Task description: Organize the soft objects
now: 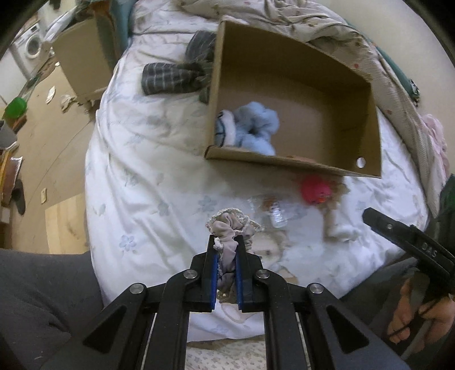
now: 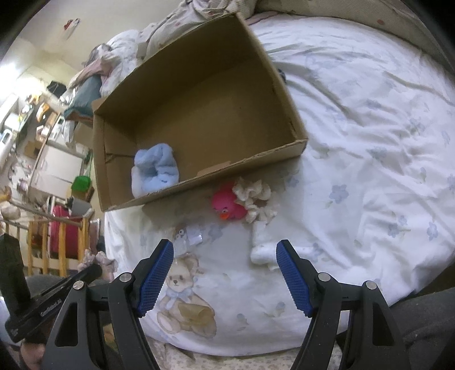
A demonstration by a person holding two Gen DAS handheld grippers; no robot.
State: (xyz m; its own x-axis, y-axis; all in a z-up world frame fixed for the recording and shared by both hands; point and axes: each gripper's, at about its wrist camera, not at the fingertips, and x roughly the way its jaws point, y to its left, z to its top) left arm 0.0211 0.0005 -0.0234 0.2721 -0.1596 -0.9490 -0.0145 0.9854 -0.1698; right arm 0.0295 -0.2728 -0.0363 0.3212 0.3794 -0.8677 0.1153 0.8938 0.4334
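Observation:
My left gripper (image 1: 226,242) is shut on a mauve scrunchie with lace trim (image 1: 230,227), held above the white bedsheet. An open cardboard box (image 1: 284,163) lies ahead with a light blue fluffy item (image 1: 253,128) inside; the box (image 2: 256,159) and blue item (image 2: 156,170) also show in the right wrist view. My right gripper (image 2: 224,250) is open and empty over the sheet. Ahead of it lie a pink rubber duck (image 2: 227,206), a cream ruffled scrunchie (image 2: 256,199) and a white sock (image 2: 261,247). The duck (image 1: 314,189) sits by the box's near wall.
A dark plaid cloth (image 1: 176,74) lies left of the box. A clear plastic wrapper (image 2: 187,239) lies on the sheet. A crumpled blanket (image 1: 327,25) is behind the box. A second cardboard box (image 1: 82,59) stands on the floor left of the bed.

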